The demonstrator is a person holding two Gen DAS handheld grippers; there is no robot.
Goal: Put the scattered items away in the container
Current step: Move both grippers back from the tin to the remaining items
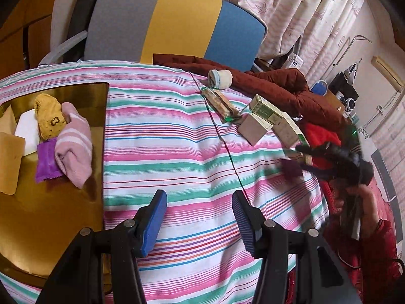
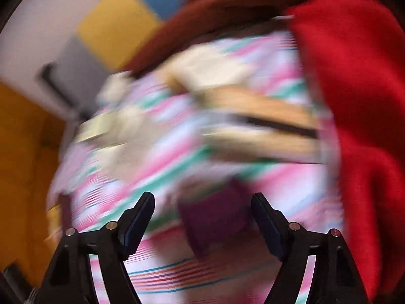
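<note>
Right hand-held gripper [image 2: 202, 217] spread over a purple packet [image 2: 215, 220], risking a missed grab.

The blurred view suggested quick motion, so the flat, dark packet on the striped bedsheet [image 1: 177, 139] could slip aside. Left hand-held gripper [image 1: 200, 217] hung spread, holding nothing. Farther off lay small boxes [image 1: 265, 116] and a rolled sock [image 1: 219, 78]; the gold container [image 1: 63, 202] held socks.

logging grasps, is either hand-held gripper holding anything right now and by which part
Nothing is held. The left hand-held gripper is open over the striped cloth; the right is open above a purple packet.
</note>
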